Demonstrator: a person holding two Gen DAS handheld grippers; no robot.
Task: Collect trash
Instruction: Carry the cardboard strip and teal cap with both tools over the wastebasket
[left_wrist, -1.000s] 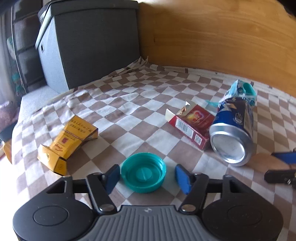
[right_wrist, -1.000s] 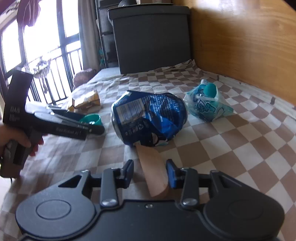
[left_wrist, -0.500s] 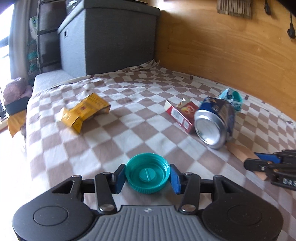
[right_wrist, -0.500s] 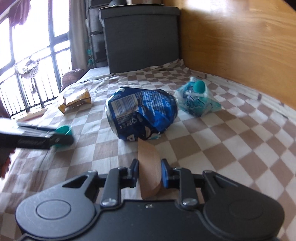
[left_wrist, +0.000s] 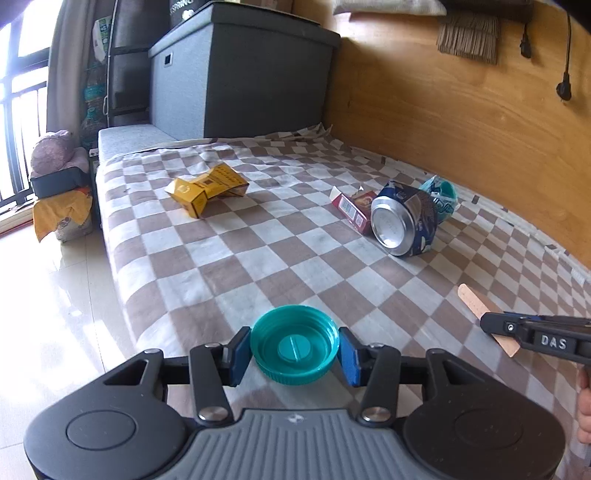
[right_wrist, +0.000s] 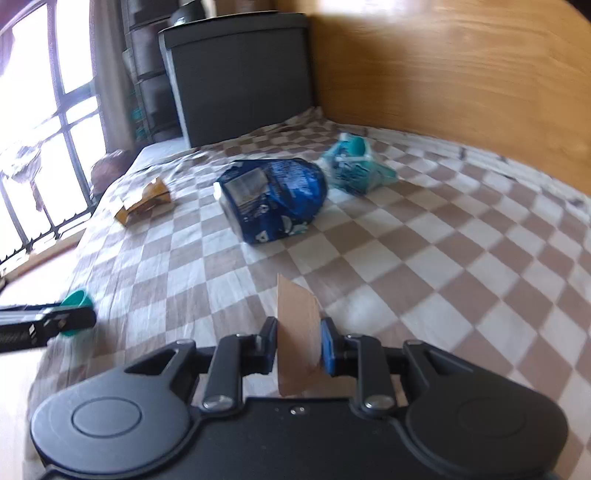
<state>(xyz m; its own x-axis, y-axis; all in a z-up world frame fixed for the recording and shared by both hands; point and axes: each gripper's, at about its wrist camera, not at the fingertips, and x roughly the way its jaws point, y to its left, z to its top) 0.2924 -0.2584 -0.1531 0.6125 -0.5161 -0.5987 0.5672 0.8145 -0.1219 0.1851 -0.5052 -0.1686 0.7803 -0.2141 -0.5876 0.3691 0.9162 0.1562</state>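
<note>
The green lid (left_wrist: 294, 345) is pinched between the blue pads of the left tool (left_wrist: 294, 354). A flat brown stick (right_wrist: 297, 338) is squeezed upright in the right tool (right_wrist: 298, 345). Farther off, on the checked bed (left_wrist: 236, 266), a crushed blue can (left_wrist: 404, 225), a red box (left_wrist: 351, 208), a yellow box (left_wrist: 207, 190) and a light blue wrapper (right_wrist: 354, 166) are left lying.

Shiny metal can (left_wrist: 400, 225), matt checked cloth (left_wrist: 258, 258), glossy wooden wall (left_wrist: 443, 103).

Both wrist views look down along their tongs, sharing the checkered bed (left_wrist: 295, 236) and blue can (right_wrist: 273, 199).
</note>
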